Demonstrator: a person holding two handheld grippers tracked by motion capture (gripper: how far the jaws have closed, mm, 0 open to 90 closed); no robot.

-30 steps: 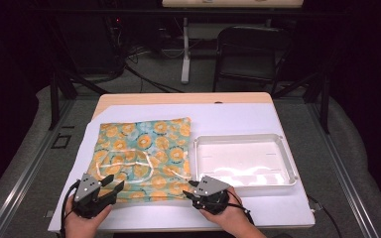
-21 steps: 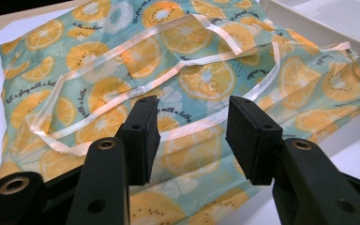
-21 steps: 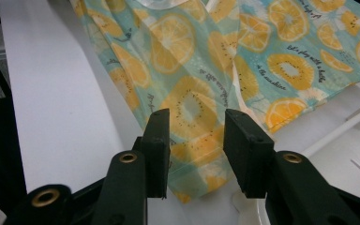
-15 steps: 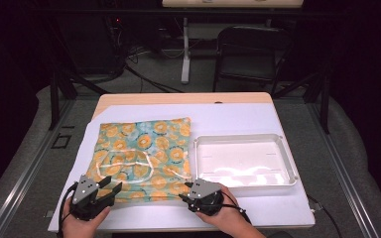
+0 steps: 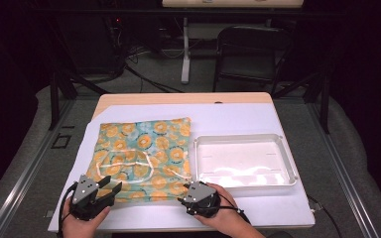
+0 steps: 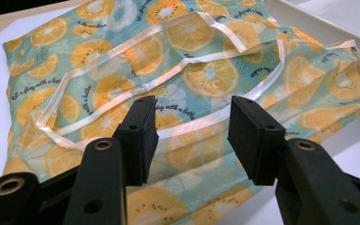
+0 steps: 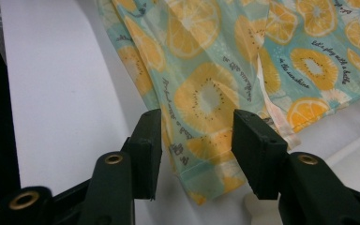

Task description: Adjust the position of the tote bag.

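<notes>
Black jaws of the left gripper [image 5: 110,189] stand apart at the near left corner of the cloth bag [image 5: 141,151]; they have just been opening slightly, and the left gripper view shows the bag's printed fabric below the gap with neither pad pressing on it. The right gripper [image 5: 183,200] sits at the bag's near right corner. Its jaws have just been opening and now stand wide, with the bag's corner lying between them, free of both pads. The bag, teal with orange and kiwi slices, lies flat on the white sheet [image 5: 238,116] that covers the table [image 5: 178,98]. A pale ribbon handle [image 5: 124,163] loops across the bag's near half. Just right of the bag rests a clear plastic tray [image 5: 244,182]. Beyond the bag, past the table's far edge, a dark chair [image 5: 245,49] stands on the floor.
</notes>
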